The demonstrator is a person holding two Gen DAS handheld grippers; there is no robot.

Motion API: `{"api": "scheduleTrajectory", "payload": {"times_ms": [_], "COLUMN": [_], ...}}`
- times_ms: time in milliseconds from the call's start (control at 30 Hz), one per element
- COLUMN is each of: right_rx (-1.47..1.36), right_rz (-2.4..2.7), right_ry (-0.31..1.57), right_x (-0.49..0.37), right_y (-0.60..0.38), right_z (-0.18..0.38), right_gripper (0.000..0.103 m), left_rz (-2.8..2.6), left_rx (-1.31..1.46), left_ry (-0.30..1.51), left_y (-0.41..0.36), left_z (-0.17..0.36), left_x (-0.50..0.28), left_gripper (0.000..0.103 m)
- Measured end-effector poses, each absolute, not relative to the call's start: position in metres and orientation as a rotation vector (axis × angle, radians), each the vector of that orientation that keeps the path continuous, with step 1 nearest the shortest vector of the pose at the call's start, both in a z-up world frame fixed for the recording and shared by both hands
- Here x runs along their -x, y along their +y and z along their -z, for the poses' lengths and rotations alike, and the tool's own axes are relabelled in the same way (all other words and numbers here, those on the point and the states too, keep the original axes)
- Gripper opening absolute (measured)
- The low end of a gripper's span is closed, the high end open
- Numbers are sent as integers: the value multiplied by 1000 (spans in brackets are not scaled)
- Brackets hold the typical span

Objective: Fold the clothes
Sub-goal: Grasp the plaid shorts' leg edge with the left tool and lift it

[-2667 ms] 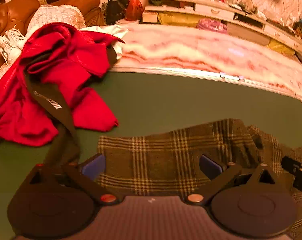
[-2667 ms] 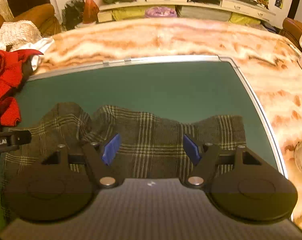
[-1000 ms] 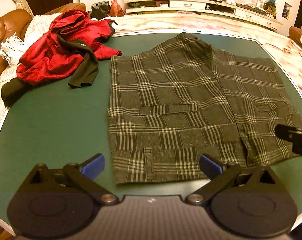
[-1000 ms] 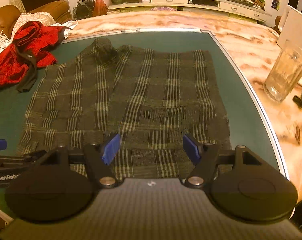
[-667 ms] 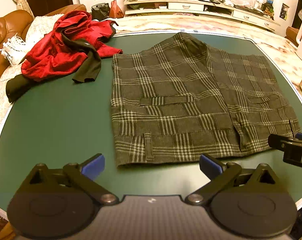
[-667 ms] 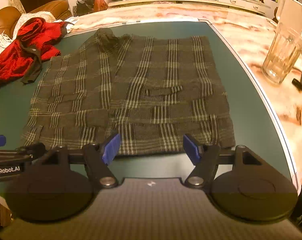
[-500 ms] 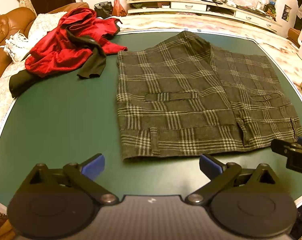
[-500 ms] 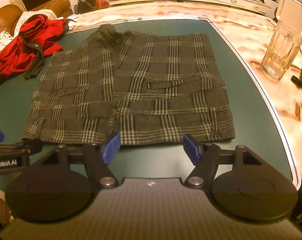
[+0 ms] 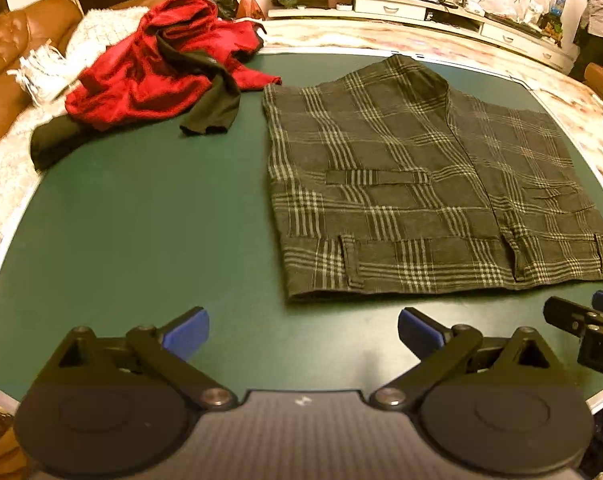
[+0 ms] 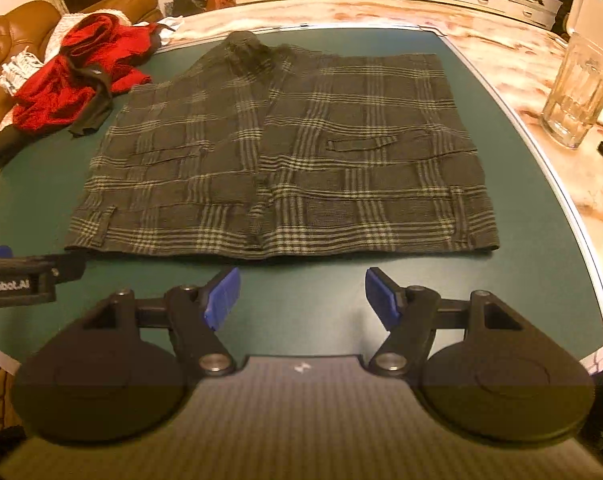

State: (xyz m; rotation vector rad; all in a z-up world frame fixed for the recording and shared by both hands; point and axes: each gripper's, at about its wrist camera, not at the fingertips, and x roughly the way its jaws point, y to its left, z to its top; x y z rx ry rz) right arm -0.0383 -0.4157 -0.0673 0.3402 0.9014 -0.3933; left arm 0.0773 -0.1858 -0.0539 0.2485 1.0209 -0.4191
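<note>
The plaid shorts (image 10: pixel 277 148) lie flat toward the right edge of the green mat (image 9: pixel 141 220), soft, limp and light, so the empty wide-open left gripper (image 9: pixel 303 330) and right gripper (image 10: pixel 301 294) should pinch the near waistband corners.

I drew both grippers back off the dark plaid shorts (image 9: pixel 425 204), which went from bunched under them to lying spread flat on the green tabletop (image 9: pixel 141 232), its near hem now clear of my left gripper (image 9: pixel 303 330) and right gripper (image 10: pixel 301 298).
</note>
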Motion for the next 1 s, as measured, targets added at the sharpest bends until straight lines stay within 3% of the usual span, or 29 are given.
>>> {"api": "scheduleTrajectory", "payload": {"times_ms": [667,767,800,833,867,1000], "right_rx": [-350,-374,-384,-393,-398,-397], "right_rz": [194,197,197,192,183,158], "right_ry": [638,615,610,607,603,622], "right_x": [35,33,32,32,32,25], "right_y": [-418,-423,-426,-428,-430,-439], "right_z": [90,94,95,96,97,99], "right_gripper": [77,77,77,77,77,77], "left_rz": [531,515,506,503,505,521], "left_rx": [89,60,45,39,59,120], "left_ry": [1003,978,969,967,976,989], "left_y": [-177,-187,-190,-193,-192,-190], "left_z": [94,93,92,92,93,93], "left_x": [-198,-202,-203,-204,-206,-210], "left_gripper": [99,83,69,38,22,13]}}
